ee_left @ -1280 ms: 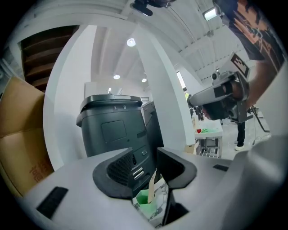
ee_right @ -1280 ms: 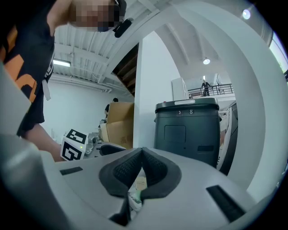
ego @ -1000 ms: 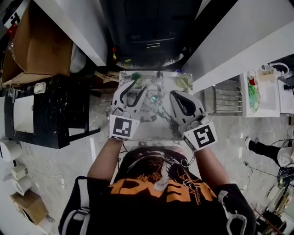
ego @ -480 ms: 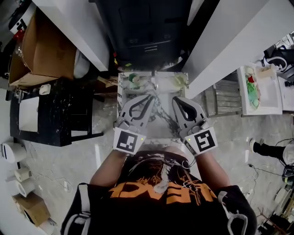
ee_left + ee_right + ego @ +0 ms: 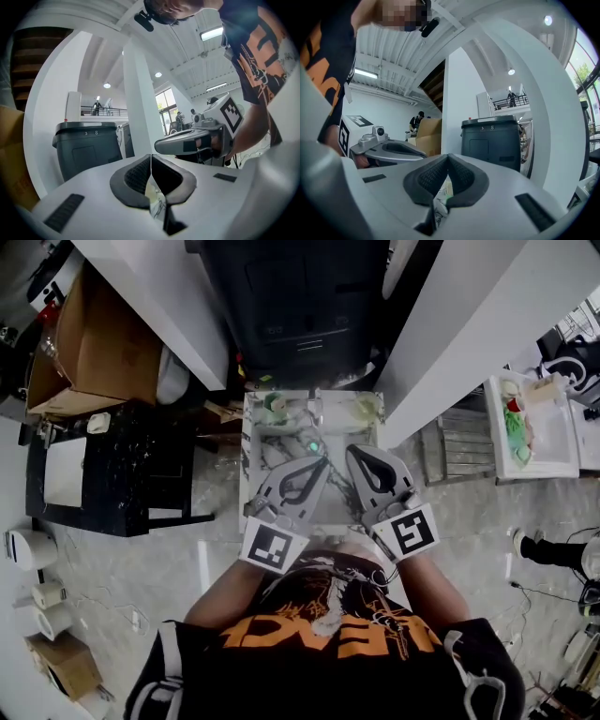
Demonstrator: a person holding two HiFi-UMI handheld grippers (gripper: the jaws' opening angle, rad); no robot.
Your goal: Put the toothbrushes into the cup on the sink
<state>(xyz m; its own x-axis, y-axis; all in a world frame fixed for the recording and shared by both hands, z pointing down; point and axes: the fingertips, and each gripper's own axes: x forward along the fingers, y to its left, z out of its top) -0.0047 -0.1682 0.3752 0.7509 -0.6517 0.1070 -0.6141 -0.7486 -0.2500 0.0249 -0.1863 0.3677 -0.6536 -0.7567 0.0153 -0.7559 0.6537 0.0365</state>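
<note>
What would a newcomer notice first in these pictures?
Two white grippers, the left gripper and the right gripper, are held side by side over the small marbled sink top. Both have their jaws shut and empty; the left pair has just been closing. A large dark bin stands ahead of them.

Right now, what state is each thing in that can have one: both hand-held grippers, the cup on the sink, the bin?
Left hand-held gripper: shut, jaws just closed, nothing between them.
Right hand-held gripper: shut, nothing between them.
Cup: looks upright at the back left of the sink, something green in it; too small to tell more.
Bin: lid down.
</note>
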